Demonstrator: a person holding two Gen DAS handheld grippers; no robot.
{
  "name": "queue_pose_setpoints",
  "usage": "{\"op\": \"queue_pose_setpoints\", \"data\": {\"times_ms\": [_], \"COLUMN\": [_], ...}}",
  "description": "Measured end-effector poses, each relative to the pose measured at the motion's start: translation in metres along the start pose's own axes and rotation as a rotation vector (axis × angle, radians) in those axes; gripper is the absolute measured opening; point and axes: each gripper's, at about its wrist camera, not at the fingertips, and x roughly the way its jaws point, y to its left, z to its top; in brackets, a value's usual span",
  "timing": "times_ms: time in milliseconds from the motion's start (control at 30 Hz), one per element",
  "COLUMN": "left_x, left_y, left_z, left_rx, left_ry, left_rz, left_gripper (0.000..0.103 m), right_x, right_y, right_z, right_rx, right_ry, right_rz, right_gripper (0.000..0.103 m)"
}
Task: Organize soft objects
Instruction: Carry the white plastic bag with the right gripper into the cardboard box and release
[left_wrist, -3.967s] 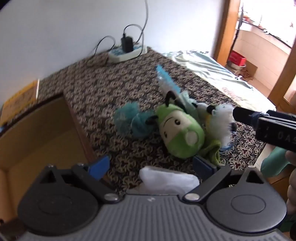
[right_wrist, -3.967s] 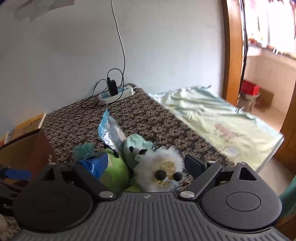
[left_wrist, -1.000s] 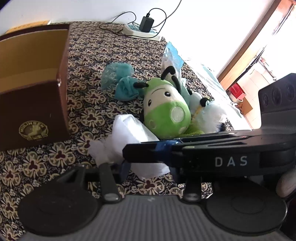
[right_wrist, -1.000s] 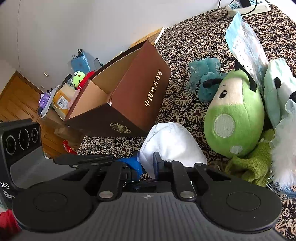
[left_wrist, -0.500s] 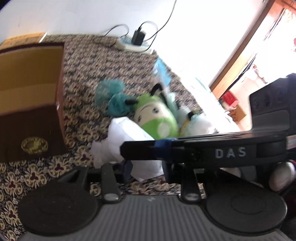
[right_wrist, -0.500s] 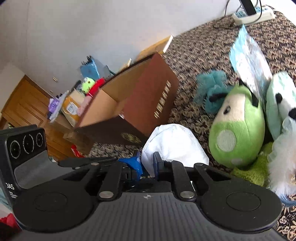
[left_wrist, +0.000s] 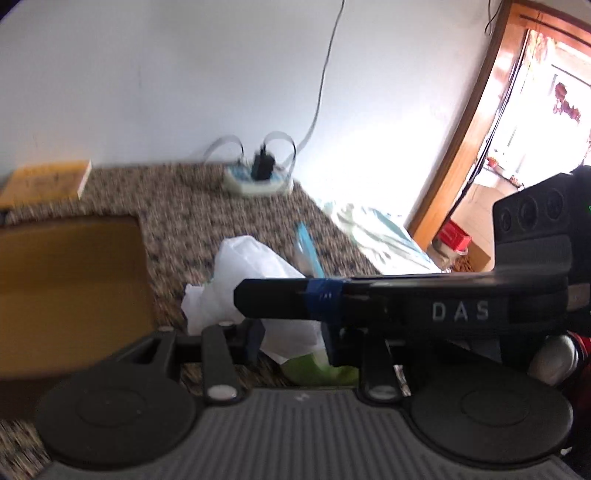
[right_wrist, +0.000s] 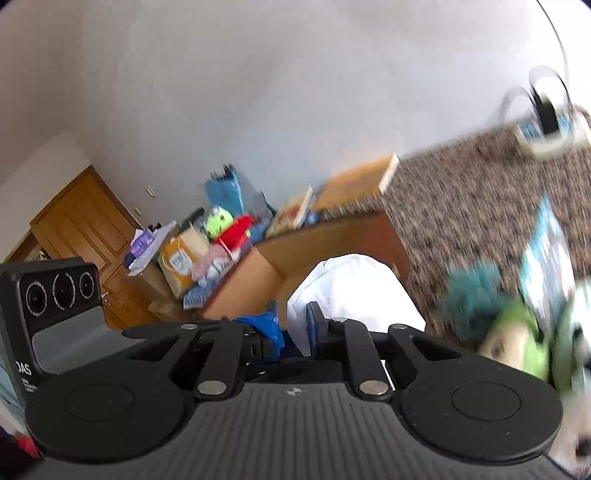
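Cloth, white and limp (right_wrist: 354, 284), hangs clamped in the right gripper (right_wrist: 291, 325) and the left gripper (left_wrist: 291, 339), just beside the cardboard box (right_wrist: 332, 240); being light and floppy, it likely needs edge holds.

Black right gripper (left_wrist: 251, 301): blue tape band, white "DAS" lettering. Left gripper (left_wrist: 291, 341): black, ribbed grey housing, silver screws.

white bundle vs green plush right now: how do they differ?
The white bundle is plain white, with no face showing; the green plush is bright green with a pale face.

The white bundle is pinched by the right gripper and the left gripper; no gripper holds the green plush.

The white bundle sits in front of the brown box; the green plush is off to its right.

Both look soft.
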Motion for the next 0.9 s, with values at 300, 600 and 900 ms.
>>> {"op": "queue_pose_setpoints", "data": {"times_ms": [300,600,900], "left_x": [-0.032,-0.045,-0.029], "left_y": [0.091,0.219,0.292], "left_z": [0.043,0.029,0.014], "left_rx": [0.032,-0.035,-0.089], "left_ry": [-0.09,0.025,0.122], "left_rz": [0.063,0.177,0.259], "left_gripper": [0.024,0.025,0.025], "right_x": [0.094,0.234,0.313], "right_y": [0.056,0.087,0.097], "right_z": [0.032,0.025,0.012], "right_rx": [-0.141,-0.089,-0.036], "right_ry": [-0.077,0.034,0.137], "right_rz": [-0.001,0.021,-0.047], "right_gripper": [0.001,0.001,0.002]}}
